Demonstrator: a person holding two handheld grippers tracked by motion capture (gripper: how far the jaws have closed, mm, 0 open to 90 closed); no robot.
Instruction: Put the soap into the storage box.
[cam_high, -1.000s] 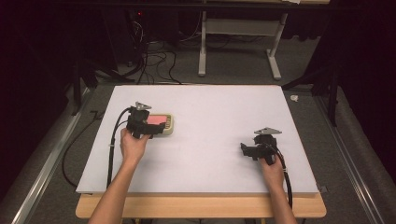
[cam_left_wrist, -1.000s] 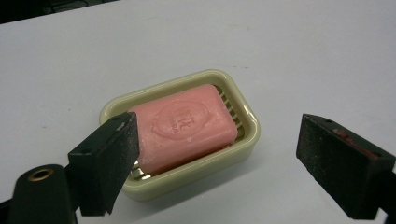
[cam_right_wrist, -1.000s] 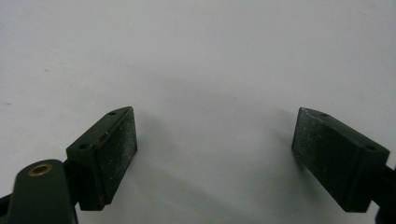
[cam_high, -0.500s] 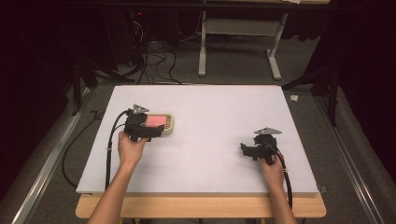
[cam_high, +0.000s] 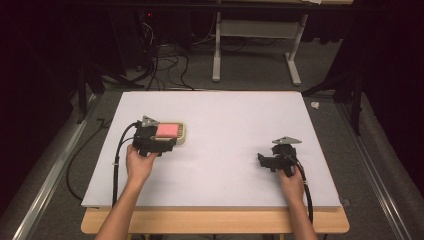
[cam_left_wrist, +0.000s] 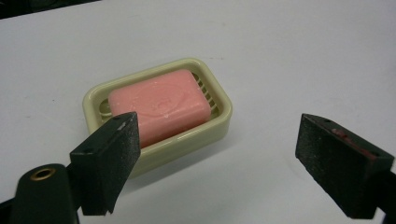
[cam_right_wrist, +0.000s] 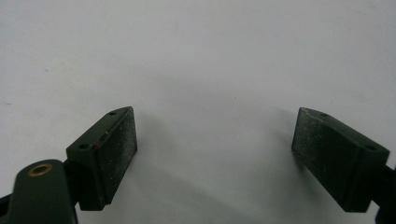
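Observation:
A pink bar of soap (cam_high: 168, 130) (cam_left_wrist: 161, 105) lies in a cream soap dish (cam_high: 182, 133) (cam_left_wrist: 219, 100) on the left part of the white table (cam_high: 225, 125). My left gripper (cam_high: 167, 144) (cam_left_wrist: 219, 123) sits just on the near side of the dish, pointing at it. Its jaws are open, with nothing between the pads, and the left pad's tip overlaps the dish's near rim in the left gripper view. My right gripper (cam_high: 262, 160) (cam_right_wrist: 215, 116) rests low over bare table at the right, open and with nothing in it.
The wooden front edge of the table (cam_high: 215, 220) runs below the white top. Beyond the far edge are cables on the floor (cam_high: 160, 65) and a white desk frame (cam_high: 255, 30). A metal rail (cam_high: 50, 175) runs along the left side.
My left gripper has drawn back a little toward the near edge, away from the soap dish. The right gripper has stayed where it was.

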